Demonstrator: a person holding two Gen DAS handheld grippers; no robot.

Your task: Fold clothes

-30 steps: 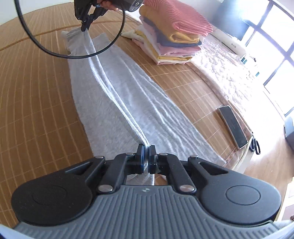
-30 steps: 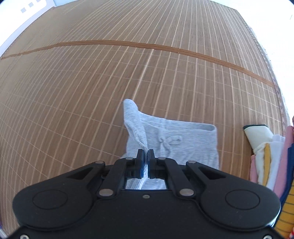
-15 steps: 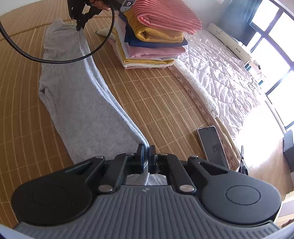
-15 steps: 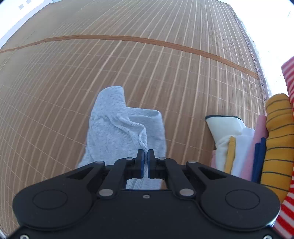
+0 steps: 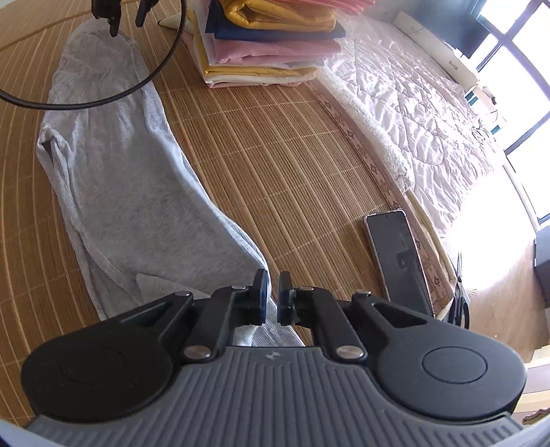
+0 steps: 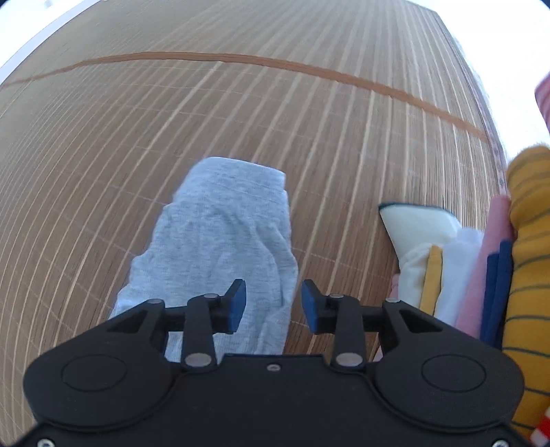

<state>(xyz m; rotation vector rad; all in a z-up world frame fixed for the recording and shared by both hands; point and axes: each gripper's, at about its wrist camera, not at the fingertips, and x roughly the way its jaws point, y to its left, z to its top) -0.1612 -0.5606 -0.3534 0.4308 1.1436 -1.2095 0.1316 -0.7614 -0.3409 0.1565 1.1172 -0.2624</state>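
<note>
Grey trousers (image 5: 113,178) lie lengthwise on the bamboo mat (image 5: 292,165), one leg folded over the other. In the left wrist view my left gripper (image 5: 271,297) is at the near hem end, shut on the cloth's right edge. My right gripper (image 5: 125,20) hovers over the far waistband end. In the right wrist view the waistband (image 6: 233,192) rests slack on the mat. The right gripper (image 6: 273,299) has its jaws opening. The trousers' edge lies below and between them, and the blue pads (image 6: 237,302) do not press it.
A stack of folded clothes (image 5: 268,41) stands close to the right of the waistband and shows again as the stack (image 6: 498,258) in the right wrist view. A phone (image 5: 395,254) and scissors (image 5: 460,302) lie at the mat's right edge. A pink quilt (image 5: 412,103) is beyond. A black cable (image 5: 103,99) hangs over the trousers.
The taut, lifted trousers have been swung left and laid down on the mat. The right jaws have opened and let go of the waistband. The left gripper stays shut on the hem.
</note>
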